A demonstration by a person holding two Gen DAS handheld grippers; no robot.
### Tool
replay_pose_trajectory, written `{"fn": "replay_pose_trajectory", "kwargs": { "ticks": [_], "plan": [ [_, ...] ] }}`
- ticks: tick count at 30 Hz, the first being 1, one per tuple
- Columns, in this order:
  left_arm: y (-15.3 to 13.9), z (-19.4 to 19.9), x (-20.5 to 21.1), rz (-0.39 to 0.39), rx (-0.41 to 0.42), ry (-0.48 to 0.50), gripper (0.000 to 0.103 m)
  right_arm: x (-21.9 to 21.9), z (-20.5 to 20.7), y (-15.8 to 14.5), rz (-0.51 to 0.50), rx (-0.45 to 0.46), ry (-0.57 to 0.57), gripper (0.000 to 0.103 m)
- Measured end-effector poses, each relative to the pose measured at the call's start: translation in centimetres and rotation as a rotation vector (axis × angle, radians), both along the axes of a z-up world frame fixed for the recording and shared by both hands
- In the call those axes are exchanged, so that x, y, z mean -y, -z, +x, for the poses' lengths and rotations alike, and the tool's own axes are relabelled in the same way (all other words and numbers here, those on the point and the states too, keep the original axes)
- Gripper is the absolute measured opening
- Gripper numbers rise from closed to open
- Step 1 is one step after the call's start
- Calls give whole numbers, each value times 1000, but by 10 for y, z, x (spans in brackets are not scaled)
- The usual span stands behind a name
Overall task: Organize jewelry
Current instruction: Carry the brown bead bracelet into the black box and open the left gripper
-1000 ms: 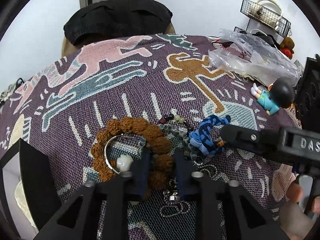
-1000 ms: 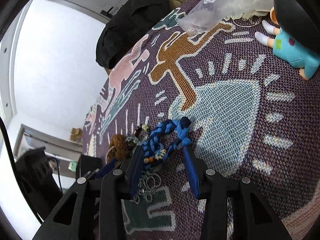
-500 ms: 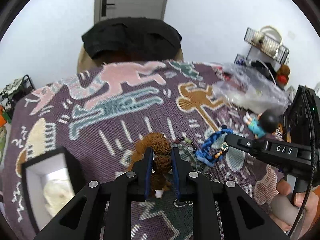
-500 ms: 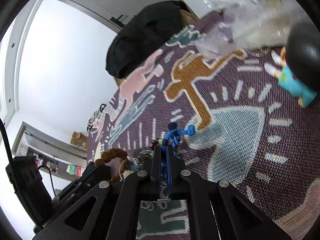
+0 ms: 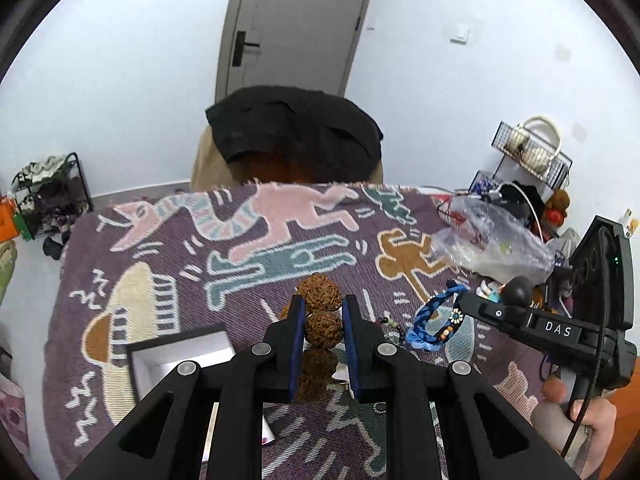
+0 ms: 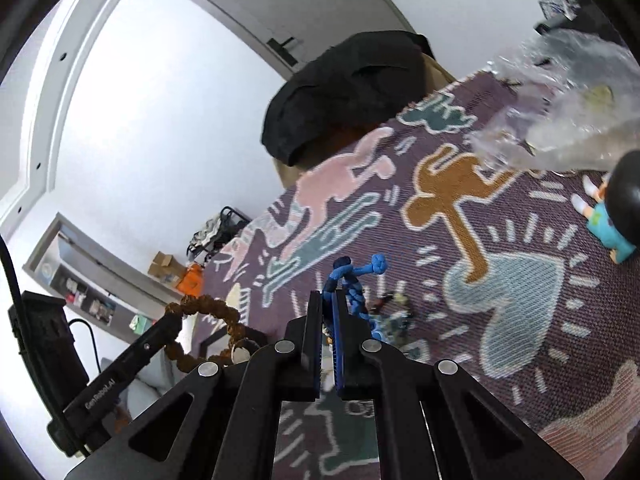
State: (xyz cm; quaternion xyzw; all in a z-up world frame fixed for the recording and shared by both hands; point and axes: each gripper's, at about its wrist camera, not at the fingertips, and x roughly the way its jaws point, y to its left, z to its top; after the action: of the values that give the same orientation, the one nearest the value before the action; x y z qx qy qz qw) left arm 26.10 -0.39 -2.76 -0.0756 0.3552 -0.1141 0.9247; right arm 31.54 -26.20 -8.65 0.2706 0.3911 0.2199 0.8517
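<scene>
My left gripper [image 5: 323,308] is shut on a brown seed-bead bracelet [image 5: 320,312] and holds it above the patterned cloth [image 5: 280,240]. The bracelet also shows in the right wrist view [image 6: 208,308], hanging as a ring from the left gripper. My right gripper [image 6: 329,304] is shut on a blue braided bracelet [image 6: 352,276], lifted off the cloth; it also shows in the left wrist view [image 5: 436,316]. An open black box with a white inside [image 5: 180,356] sits on the cloth at my lower left. A few beaded pieces [image 6: 394,312] remain on the cloth.
A clear plastic bag [image 5: 492,244] and a small toy figure [image 6: 612,212] lie at the right side of the cloth. A chair with a black cover [image 5: 292,132] stands at the far edge. Wire racks [image 5: 528,152] stand at the right.
Both grippers closed on their bracelets and lifted them off the cloth. Both cameras have risen, so the table looks farther away and the box has come into view.
</scene>
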Motion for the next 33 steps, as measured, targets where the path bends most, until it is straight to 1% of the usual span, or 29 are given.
{"fn": "replay_pose_trajectory", "kwargs": {
  "ticks": [3,5,8,12,16,21,25,28,33],
  "plan": [
    [-8,-7,-8,0,20,3,19,-11,-4,-7,-6,15,-16,6],
    [-11,-12,-10,21,39,-3,19,-19,-7,-11,-7,24,-31,6],
    [-12,-16,-11,83,58,-30,19,-27,-11,-16,-13,38,-48,6],
    [-11,-20,-24,88,58,-60,19,-33,-13,-17,-20,42,-59,6],
    [-1,-17,-31,88,28,-63,19,-37,-13,-17,-28,42,-61,6],
    [29,-8,-33,67,-49,-47,19,-42,-12,-11,-34,28,-72,6],
    [42,-6,-32,76,-67,-52,19,-44,-11,-5,-41,16,-78,6],
    [44,-6,-37,93,-71,-72,19,-44,-11,-4,-44,13,-76,6],
    [49,-7,-63,89,-98,-143,19,-50,-14,-6,-45,18,-86,6]
  ]
}}
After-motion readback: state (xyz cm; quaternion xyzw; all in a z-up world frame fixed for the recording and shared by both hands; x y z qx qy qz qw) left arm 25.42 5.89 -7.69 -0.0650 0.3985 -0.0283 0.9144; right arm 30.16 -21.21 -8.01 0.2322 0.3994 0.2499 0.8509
